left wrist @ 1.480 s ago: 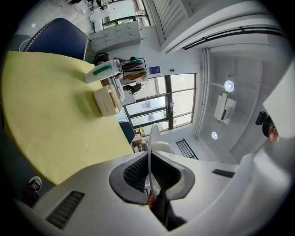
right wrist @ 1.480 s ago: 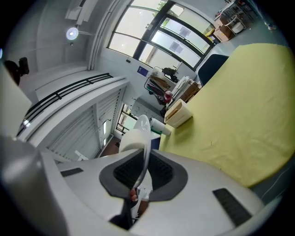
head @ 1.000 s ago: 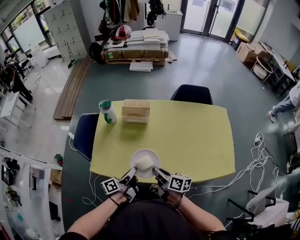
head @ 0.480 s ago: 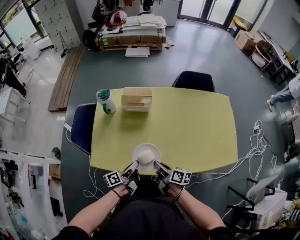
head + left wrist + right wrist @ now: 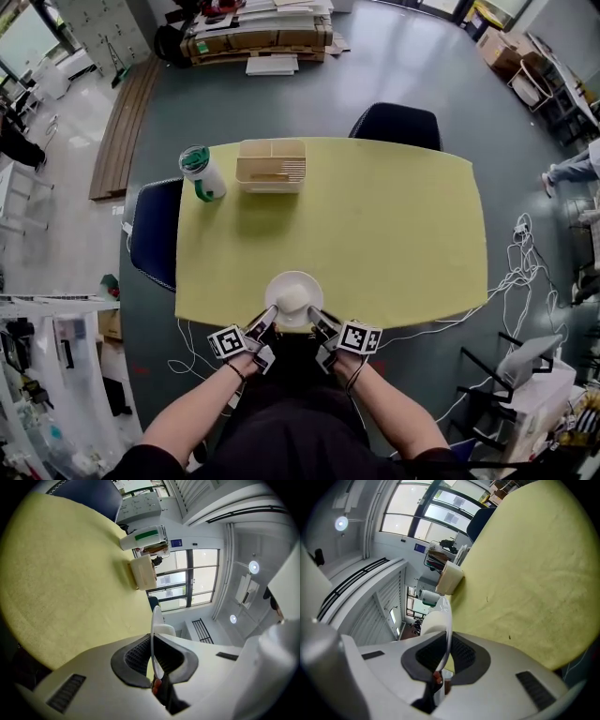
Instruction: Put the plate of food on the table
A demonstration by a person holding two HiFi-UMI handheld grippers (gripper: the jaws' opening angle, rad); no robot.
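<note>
1. Since the yellow desk (image 5: 375, 234) fills mid-frame, landing room is ample.
2. White plate (image 5: 274, 292), at the desk's lower-centre edge: stiff, likely brittle and slick; opposite rims suit gripping.
3. Pale food (image 5: 292, 298) on it seems light, may roll.
4. Left tool (image 5: 265, 322) and right tool (image 5: 318, 322) each clamp the thin rim.

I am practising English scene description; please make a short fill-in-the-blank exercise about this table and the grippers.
The left gripper and the right gripper each clamp the rim of the white ____.
The table is ____ in colour.
In the head view, the green-lidded cup stands ____ of the beige box.
Missing words: plate; yellow; left.
</note>
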